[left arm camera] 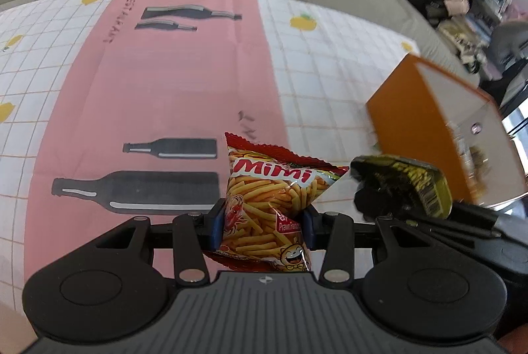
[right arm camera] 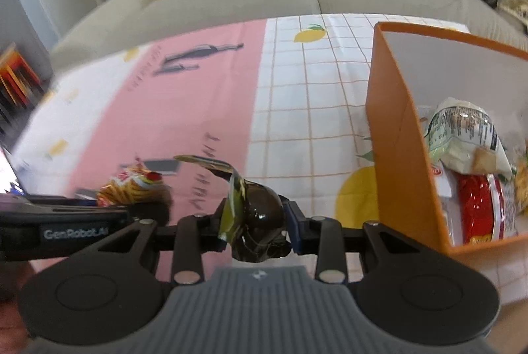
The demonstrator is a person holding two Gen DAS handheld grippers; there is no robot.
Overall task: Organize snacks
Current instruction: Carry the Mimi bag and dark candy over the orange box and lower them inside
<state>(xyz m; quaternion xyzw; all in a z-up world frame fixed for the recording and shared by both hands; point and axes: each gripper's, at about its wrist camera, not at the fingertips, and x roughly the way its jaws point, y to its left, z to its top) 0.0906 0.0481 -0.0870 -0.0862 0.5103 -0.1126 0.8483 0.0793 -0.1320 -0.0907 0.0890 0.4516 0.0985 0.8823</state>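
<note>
red foil first: the mimi prawn-cracker bag [left arm camera: 274,202] is clamped between the blue pads [left arm camera: 216,223] of the left gripper [left arm camera: 262,225], lifted over the pink strip of the tablecloth [left arm camera: 158,83]. to its right, the right gripper [right arm camera: 255,223] is closed tight on a crumpled black-and-yellow snack packet [right arm camera: 260,218]. furthest right, the orange box [right arm camera: 396,136] sits on the cloth, with a pale packet [right arm camera: 468,136] and a red packet [right arm camera: 478,212] inside.
</note>
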